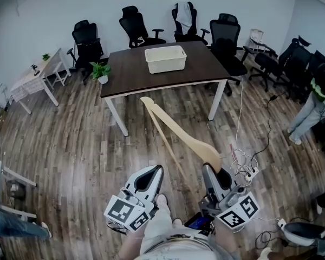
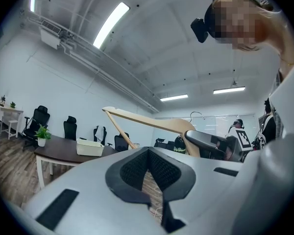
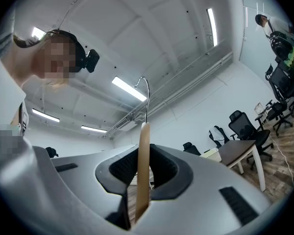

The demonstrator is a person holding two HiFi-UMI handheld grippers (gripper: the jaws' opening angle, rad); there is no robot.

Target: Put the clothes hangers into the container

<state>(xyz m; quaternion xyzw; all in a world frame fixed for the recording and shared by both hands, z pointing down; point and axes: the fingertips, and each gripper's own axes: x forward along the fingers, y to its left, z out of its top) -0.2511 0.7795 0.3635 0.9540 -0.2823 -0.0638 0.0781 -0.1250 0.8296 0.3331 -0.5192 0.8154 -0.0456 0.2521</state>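
Head view: the right gripper (image 1: 211, 173) is clamped on one end of a wooden hanger (image 1: 176, 131) that pokes out over the floor toward the dark table (image 1: 127, 72). The white container (image 1: 165, 59) sits up there, well apart from the hanger.

Left gripper view: the left gripper (image 2: 148, 155) is pinched closed, with nothing in it.

Right gripper view: the hanger sits edge-on between the pads, metal hook (image 3: 145, 89) on top.

No word, brand or number is legible anywhere; the left marker cube (image 1: 125, 212) and the right marker cube (image 1: 239, 210) carry only black-and-white square patterns.
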